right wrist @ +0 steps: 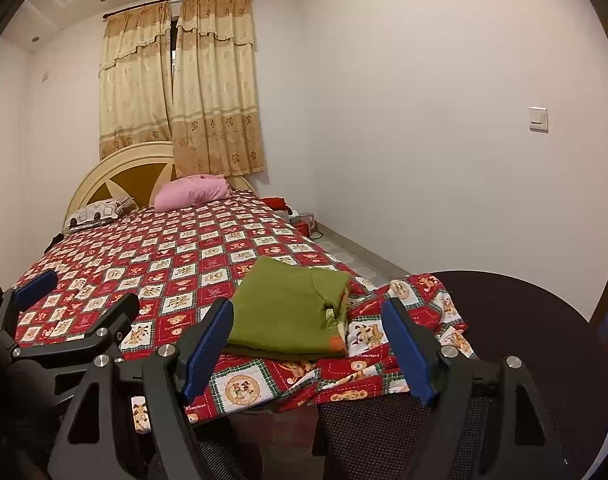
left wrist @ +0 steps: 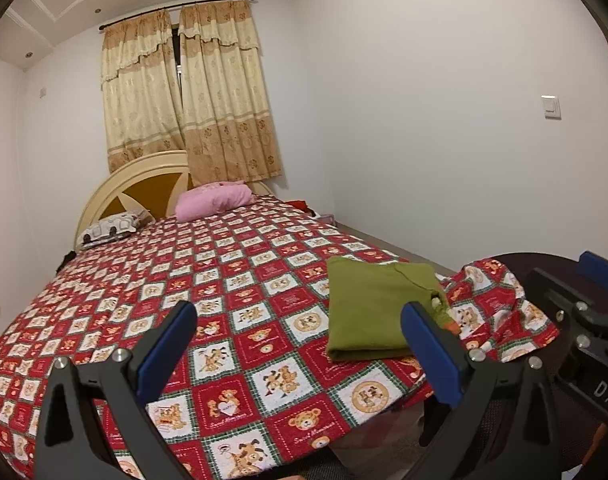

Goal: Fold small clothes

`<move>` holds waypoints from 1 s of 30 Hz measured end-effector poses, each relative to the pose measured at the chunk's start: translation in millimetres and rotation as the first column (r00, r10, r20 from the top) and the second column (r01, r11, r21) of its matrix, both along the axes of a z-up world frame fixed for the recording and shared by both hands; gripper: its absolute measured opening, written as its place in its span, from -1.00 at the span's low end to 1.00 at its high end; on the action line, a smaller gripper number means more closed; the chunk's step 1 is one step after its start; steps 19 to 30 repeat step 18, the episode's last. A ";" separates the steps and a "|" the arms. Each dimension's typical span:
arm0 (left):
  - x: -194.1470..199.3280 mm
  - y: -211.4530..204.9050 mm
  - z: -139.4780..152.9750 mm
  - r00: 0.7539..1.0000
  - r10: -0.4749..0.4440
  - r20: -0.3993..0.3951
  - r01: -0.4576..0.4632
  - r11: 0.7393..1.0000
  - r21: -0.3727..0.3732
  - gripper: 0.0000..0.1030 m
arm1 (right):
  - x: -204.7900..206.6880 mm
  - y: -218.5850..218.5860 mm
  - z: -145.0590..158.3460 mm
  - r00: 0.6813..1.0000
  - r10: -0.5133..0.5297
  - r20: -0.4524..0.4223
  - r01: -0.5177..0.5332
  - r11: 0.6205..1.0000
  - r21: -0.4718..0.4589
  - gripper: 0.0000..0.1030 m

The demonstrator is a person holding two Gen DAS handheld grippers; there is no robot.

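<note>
A small olive-green garment (left wrist: 371, 312) (right wrist: 288, 308) lies folded flat on the red teddy-bear bedspread (left wrist: 232, 280) (right wrist: 164, 264), close to the bed's near right corner. A bit of orange and white shows at its right edge. My left gripper (left wrist: 300, 324) hovers over the near edge of the bed, left of the garment, open, with nothing between its blue pads (left wrist: 172, 344). My right gripper (right wrist: 307, 320) stands open just short of the garment's near edge, not touching it. Each gripper shows at the side of the other's view: the left gripper (right wrist: 80, 296) and the right gripper (left wrist: 571, 280).
A rumpled corner of the bedspread (right wrist: 415, 320) drapes over a dark mesh chair (right wrist: 523, 320) at the bed's near right. A pink pillow (left wrist: 212, 200) and a patterned pillow (left wrist: 112, 228) lie by the headboard. A white wall runs along the right, with a strip of floor beside the bed.
</note>
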State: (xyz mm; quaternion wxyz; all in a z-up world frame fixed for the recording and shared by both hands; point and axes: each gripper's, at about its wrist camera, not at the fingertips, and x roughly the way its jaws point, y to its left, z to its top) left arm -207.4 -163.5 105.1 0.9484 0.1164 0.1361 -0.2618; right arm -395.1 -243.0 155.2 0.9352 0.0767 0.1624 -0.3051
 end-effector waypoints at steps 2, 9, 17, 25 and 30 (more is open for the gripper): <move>0.9 -1.3 -1.1 1.000 -0.005 -0.009 0.005 1.000 0.006 1.00 | -1.3 -0.8 0.8 1.000 -0.002 0.001 0.002 1.000 0.003 0.50; 5.6 -4.4 -4.8 0.999 0.001 -0.033 0.000 1.000 0.023 1.00 | -1.5 -1.6 1.5 1.000 -0.002 0.001 0.002 1.000 0.000 0.50; 8.0 -3.1 -5.8 0.999 0.003 -0.034 -0.003 1.000 0.024 1.00 | -1.5 -3.5 0.0 1.000 -0.003 -0.003 0.003 1.000 0.008 0.50; 8.1 -3.2 -6.2 0.999 0.008 -0.033 -0.007 1.000 0.028 1.00 | -1.6 -4.7 -0.3 1.000 -0.005 -0.004 0.005 1.000 0.007 0.50; 8.1 -3.2 -6.2 0.999 0.008 -0.033 -0.007 1.000 0.028 1.00 | -1.6 -4.7 -0.3 1.000 -0.005 -0.004 0.005 1.000 0.007 0.50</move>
